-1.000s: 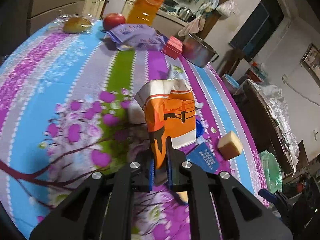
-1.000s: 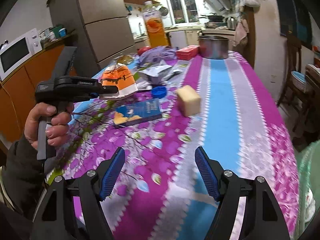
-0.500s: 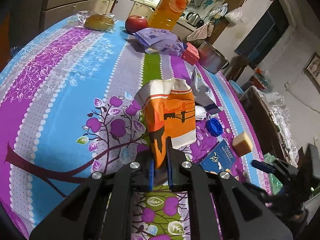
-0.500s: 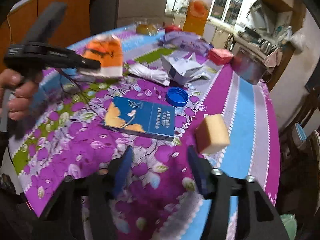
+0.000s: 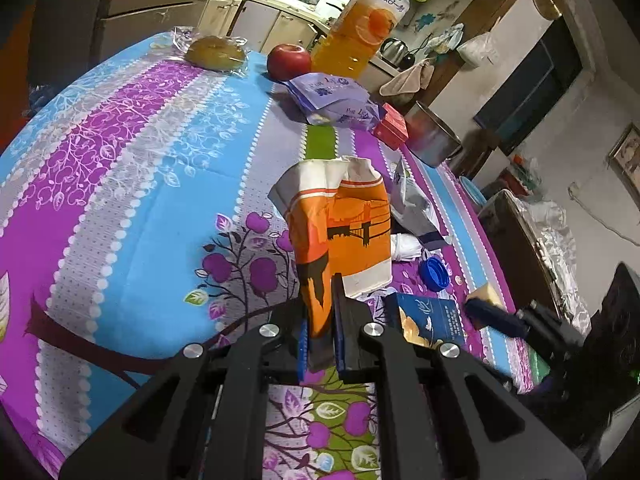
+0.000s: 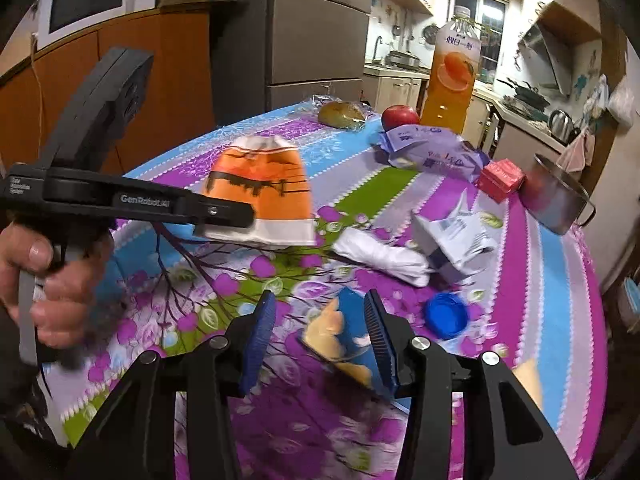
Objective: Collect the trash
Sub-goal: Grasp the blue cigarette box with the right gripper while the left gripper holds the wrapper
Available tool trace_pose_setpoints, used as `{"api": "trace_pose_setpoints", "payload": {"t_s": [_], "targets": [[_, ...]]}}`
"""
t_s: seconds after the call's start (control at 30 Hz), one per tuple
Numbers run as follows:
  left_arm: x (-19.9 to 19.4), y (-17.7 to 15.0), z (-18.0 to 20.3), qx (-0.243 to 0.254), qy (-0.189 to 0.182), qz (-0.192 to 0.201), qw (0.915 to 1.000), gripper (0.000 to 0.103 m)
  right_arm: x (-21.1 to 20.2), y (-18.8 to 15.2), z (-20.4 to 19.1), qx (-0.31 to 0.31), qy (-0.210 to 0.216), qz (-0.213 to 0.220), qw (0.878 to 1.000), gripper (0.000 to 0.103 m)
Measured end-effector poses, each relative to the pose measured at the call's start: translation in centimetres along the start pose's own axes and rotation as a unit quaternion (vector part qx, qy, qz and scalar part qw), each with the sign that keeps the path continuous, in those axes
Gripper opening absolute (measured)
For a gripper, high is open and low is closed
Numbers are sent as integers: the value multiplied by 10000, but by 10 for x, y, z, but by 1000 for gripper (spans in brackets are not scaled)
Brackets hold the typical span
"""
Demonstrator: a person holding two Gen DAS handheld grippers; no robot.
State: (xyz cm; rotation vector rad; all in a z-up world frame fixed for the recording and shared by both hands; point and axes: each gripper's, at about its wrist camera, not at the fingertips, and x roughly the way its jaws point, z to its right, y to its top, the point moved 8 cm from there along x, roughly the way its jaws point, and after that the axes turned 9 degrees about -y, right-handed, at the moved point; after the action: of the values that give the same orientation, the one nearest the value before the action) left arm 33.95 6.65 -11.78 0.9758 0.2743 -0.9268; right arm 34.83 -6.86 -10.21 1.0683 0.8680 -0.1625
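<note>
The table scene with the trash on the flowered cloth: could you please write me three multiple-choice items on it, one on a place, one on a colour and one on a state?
1. Where does the round plastic bottle cap lie?
A. on the tablecloth, near the crumpled white wrapper
B. inside the steel pot
C. on top of the red apple

2. What colour is that cap?
A. red
B. blue
C. yellow

3. What is the left gripper doing?
A. open and empty
B. shut on the orange and white paper bag
C. shut on the apple

Answers: 1 A, it sits on the cloth just in front of the wrapper; 2 B, it is plainly blue; 3 B, its pads pinch the bag's lower edge, while the right gripper is open around the blue flat box.
</note>
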Motion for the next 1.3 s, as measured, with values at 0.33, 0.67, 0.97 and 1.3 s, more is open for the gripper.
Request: {"api": "trace_pose_setpoints", "payload": {"t_s": [0.33, 0.67, 0.97, 1.3], "targets": [[11, -9, 12, 219, -114, -240, 9994, 8, 27, -26, 6, -1550, 293, -666, 9852, 67], [22, -14, 14, 294, -133, -419, 9986, 8, 56, -21, 2, -1979, 905, -1052, 9704, 67], [27, -13, 14, 305, -102, -458, 9984, 8, 52, -27, 4, -1477, 890, -978, 9802, 65], [13, -14, 20, 436, 244, -133, 9987, 8, 2, -39, 23, 15, -8, -379, 9993, 63]]}}
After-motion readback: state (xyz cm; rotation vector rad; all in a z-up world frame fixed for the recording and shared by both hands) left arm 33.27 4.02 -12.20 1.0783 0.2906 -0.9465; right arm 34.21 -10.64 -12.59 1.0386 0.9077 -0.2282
